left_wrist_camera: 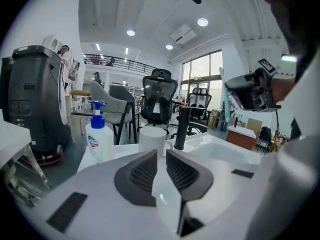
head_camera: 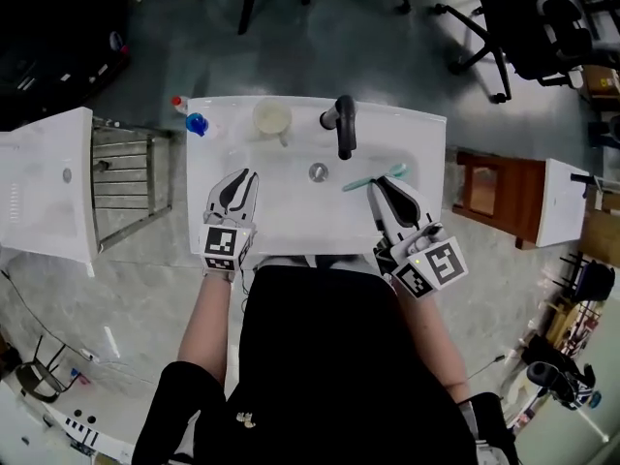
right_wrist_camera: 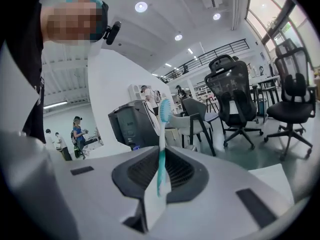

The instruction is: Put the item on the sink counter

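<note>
A teal toothbrush (head_camera: 373, 178) is pinched crosswise in my right gripper (head_camera: 381, 186), above the right side of the white sink counter (head_camera: 417, 129). In the right gripper view the toothbrush (right_wrist_camera: 162, 134) stands upright between the pads, bristle head on top, and the right gripper (right_wrist_camera: 161, 151) is shut on it. My left gripper (head_camera: 242, 175) hovers over the left side of the basin. Its jaws stand a narrow gap apart with nothing between them, and in the left gripper view a white cup (left_wrist_camera: 152, 139) shows just beyond the left gripper (left_wrist_camera: 161, 153).
A black faucet (head_camera: 345, 124) rises at the back of the basin, with the cup (head_camera: 272, 118) and a blue-capped soap bottle (head_camera: 195, 121) to its left. A metal rack (head_camera: 126, 177) and a white cabinet (head_camera: 44, 187) stand left, and a wooden stool (head_camera: 494, 187) right.
</note>
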Motion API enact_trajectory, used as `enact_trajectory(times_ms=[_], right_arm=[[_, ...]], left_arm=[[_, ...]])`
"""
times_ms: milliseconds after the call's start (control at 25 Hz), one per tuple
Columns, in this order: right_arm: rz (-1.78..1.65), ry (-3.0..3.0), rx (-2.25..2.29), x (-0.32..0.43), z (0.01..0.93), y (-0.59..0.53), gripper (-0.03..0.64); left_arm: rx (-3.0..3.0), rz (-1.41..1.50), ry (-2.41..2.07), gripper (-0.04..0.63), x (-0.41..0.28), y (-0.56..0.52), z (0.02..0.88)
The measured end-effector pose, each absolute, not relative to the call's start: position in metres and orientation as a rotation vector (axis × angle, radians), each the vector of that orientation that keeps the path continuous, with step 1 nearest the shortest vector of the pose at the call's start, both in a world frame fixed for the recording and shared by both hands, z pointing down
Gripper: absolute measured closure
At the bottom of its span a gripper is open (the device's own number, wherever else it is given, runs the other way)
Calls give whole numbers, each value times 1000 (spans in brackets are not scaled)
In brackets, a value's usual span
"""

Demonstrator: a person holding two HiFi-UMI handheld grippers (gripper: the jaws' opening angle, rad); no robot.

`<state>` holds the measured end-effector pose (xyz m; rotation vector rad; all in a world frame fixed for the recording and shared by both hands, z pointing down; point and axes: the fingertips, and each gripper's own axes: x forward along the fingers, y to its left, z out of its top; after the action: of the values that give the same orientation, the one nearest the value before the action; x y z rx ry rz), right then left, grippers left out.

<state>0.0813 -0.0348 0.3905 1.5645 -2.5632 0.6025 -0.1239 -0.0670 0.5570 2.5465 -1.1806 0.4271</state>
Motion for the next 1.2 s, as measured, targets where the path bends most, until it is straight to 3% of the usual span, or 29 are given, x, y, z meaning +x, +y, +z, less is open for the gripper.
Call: enact_trajectory(times_ms=[200, 680, 1200], right_arm=[[595, -2622, 1510, 44, 383, -72, 563], [500, -2658, 1412, -37, 399, -146, 563], [515, -2489, 1393, -55, 488, -184, 563]], left_arm=[[2532, 420, -1203, 553, -147, -57, 546], [2496, 448, -1152, 557, -167, -24, 552], [2384, 403, -1221, 557, -205, -13, 577]])
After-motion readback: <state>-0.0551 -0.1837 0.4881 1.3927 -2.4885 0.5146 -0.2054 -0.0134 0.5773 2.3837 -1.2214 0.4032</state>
